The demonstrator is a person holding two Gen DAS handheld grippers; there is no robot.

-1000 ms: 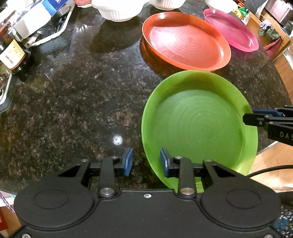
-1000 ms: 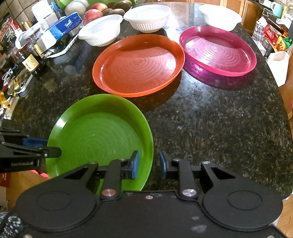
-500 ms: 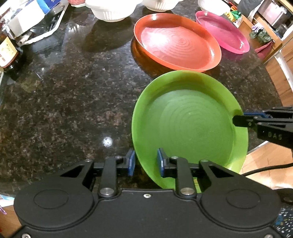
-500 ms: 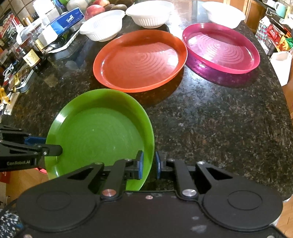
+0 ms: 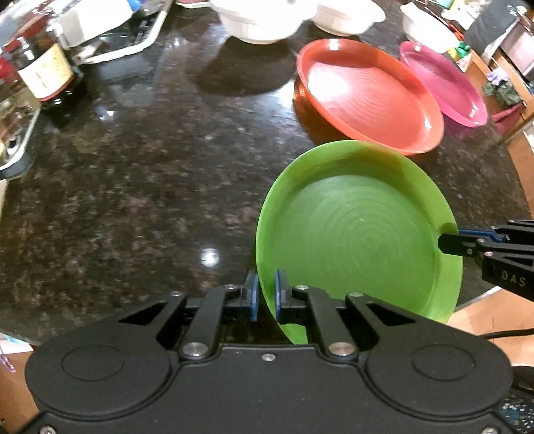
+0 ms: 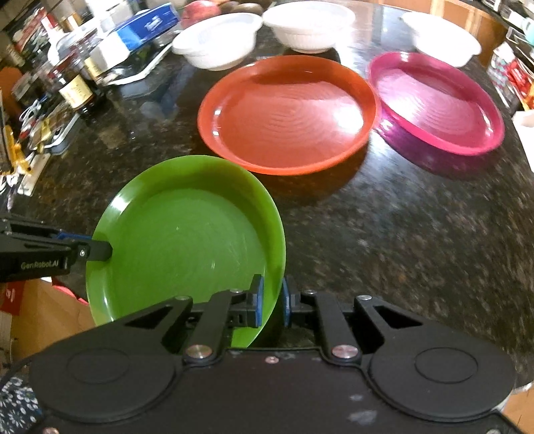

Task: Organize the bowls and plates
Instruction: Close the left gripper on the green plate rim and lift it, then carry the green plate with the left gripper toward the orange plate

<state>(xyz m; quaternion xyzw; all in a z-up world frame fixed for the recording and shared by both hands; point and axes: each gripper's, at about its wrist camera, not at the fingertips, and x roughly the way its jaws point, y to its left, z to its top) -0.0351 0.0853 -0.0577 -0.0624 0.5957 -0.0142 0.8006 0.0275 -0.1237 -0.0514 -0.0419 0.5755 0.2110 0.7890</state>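
Note:
A green plate point(image 5: 360, 233) point(image 6: 180, 240) is held at the near edge of the dark granite counter point(image 5: 133, 187), its near part past the counter's edge. My left gripper point(image 5: 266, 293) is shut on its left rim, and my right gripper point(image 6: 272, 302) is shut on its right rim. Each gripper shows in the other's view, the right gripper point(image 5: 447, 242) at the plate's far side and the left gripper point(image 6: 103, 248) likewise. Beyond lie an orange plate point(image 5: 367, 96) point(image 6: 287, 113) and a pink plate point(image 5: 444, 86) point(image 6: 437, 100). Three white bowls point(image 6: 217, 41) stand at the back.
A dark labelled bottle point(image 5: 46, 76) point(image 6: 78, 91), a white tray point(image 5: 120, 50) and a blue box point(image 6: 147, 25) crowd the counter's left side. Fruit point(image 6: 200, 6) lies behind the bowls. Wooden floor point(image 5: 484, 317) shows beyond the counter's near right edge.
My left gripper's jaws closed from wide apart onto the green plate's rim, and the right gripper's jaws closed fully on the opposite rim. The left gripper shifted sideways with the plate.

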